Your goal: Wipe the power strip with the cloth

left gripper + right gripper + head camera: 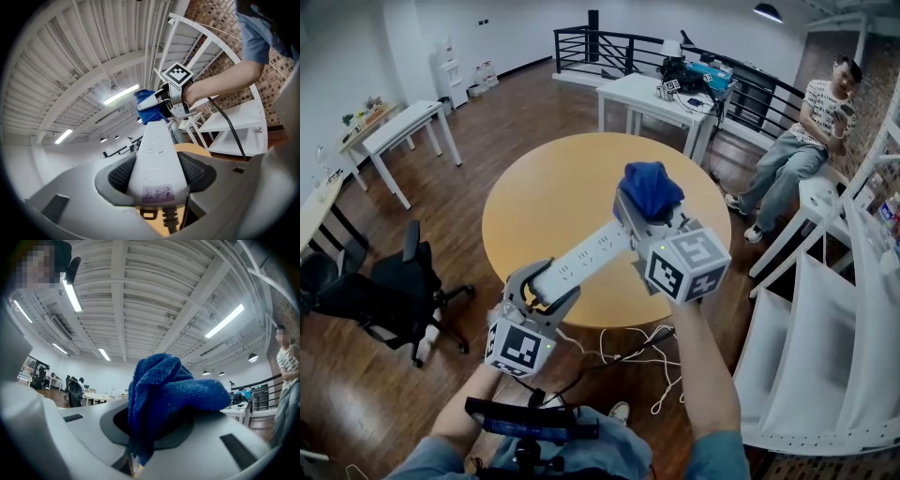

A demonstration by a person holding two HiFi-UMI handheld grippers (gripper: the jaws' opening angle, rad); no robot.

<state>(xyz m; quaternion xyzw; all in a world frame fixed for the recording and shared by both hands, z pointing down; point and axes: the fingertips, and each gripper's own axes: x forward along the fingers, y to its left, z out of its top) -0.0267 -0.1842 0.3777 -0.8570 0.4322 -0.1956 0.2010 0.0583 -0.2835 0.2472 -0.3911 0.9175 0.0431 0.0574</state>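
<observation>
A long white power strip point(589, 258) is held up in the air over the round wooden table point(544, 202). My left gripper point(536, 292) is shut on its cord end; in the left gripper view the power strip point(157, 161) runs away between the jaws. My right gripper point(649, 217) is shut on a bunched blue cloth point(651, 188), which rests at the strip's far end. The same cloth point(151, 107) shows past the strip's tip in the left gripper view, and the cloth point(164, 397) fills the jaws in the right gripper view. The strip's white cable point(630, 345) hangs to the floor.
A black office chair point(389, 291) stands at the left. White desks point(401, 131) and another desk point(656, 101) stand beyond the table. A seated person point(792, 155) is at the right, by white shelving point(825, 319). A black railing point(609, 47) runs along the back.
</observation>
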